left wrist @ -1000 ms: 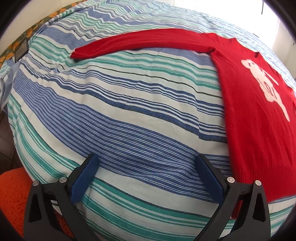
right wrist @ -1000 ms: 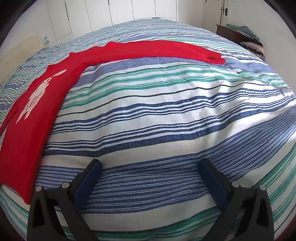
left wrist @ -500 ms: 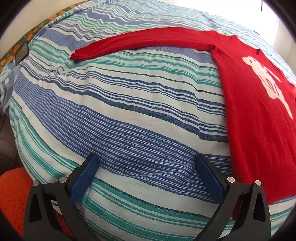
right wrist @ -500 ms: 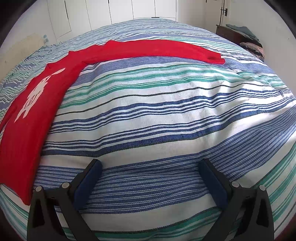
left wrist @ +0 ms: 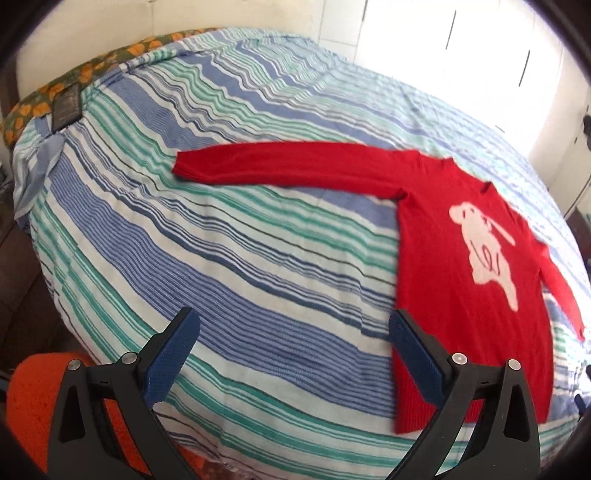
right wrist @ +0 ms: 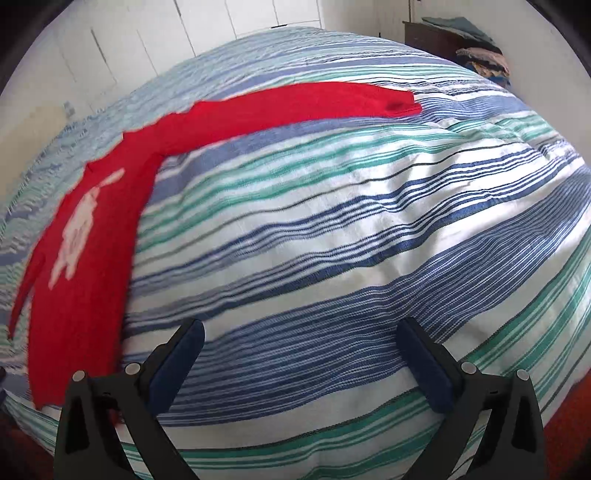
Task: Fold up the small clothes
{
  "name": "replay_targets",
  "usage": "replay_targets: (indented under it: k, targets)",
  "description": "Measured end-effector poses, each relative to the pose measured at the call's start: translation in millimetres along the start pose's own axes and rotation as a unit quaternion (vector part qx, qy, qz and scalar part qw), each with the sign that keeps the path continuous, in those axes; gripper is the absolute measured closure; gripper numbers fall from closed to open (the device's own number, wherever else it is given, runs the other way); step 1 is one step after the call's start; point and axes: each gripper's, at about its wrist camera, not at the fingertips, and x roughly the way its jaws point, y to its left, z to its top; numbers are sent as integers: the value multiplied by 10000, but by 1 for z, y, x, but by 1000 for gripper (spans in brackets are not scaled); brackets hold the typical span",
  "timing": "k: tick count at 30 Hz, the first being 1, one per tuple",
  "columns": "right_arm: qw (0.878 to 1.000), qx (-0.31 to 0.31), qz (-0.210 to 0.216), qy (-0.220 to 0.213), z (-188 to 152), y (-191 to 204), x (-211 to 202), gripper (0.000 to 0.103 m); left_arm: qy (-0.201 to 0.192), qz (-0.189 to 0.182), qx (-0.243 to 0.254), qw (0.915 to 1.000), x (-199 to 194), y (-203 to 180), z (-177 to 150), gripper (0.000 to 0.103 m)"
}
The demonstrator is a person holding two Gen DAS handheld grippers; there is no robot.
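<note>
A red long-sleeved sweater [left wrist: 447,280] with a white animal figure lies flat, front up, on the striped bedspread [left wrist: 229,258]. One sleeve [left wrist: 288,171] stretches out to the left in the left wrist view. In the right wrist view the sweater [right wrist: 92,258] lies at the left, its other sleeve [right wrist: 295,103] stretching right. My left gripper [left wrist: 295,325] is open and empty above the bedspread near the sweater's hem corner. My right gripper [right wrist: 301,332] is open and empty over bare bedspread, right of the sweater.
A flowered pillow [left wrist: 74,81] lies at the bed's far left. An orange surface [left wrist: 33,402] is below the bed's near edge. White closet doors [right wrist: 221,33] stand behind the bed. A dark dresser with piled clothes [right wrist: 476,48] stands at the far right.
Both grippers have pulled back and up from the bed, so more of the sweater and the room shows. Both stay open. The sweater has not moved.
</note>
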Motion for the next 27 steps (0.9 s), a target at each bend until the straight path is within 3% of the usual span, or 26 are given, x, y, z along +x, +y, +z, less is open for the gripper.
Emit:
replay_targets:
  k: [3, 7, 9, 11, 14, 18, 20, 21, 24, 27]
  targets:
    - [9902, 778, 1059, -478, 40, -23, -14, 1, -176, 93, -223, 9996, 8, 6, 0, 1]
    - [9608, 2126, 1719, -457, 106, -78, 6, 1, -256, 185, -259, 9992, 16, 1, 2, 1]
    - [9557, 2461, 1547, -467, 129, -102, 21, 4, -182, 215, -231, 9993, 23, -3, 1, 1]
    - [9581, 2510, 1324, -378, 149, -116, 40, 10, -79, 274, -185, 9994, 31, -6, -1, 1]
    - [9511, 2800, 1295, -135, 163, -131, 71, 21, 83, 342, -214, 9991, 41, -8, -3, 1]
    - [9535, 2882, 874, -104, 177, -135, 99, 28, 460, 325, -558, 9968, 60, 0, -7, 1]
    - [9489, 3067, 729, -159, 179, -139, 110, 32, 586, 319, -740, 9950, 66, 5, -9, 1]
    - [9471, 3136, 660, -161, 180, -141, 115, 40, 593, 318, -783, 9947, 67, 5, -9, 1]
    - [9542, 2979, 263, -91, 183, -139, 118, 98, 590, 304, -780, 9947, 68, 3, -9, 1]
    - [9644, 2585, 360, -436, 203, -112, 95, 98, 626, 268, -719, 9951, 70, 0, -9, 1]
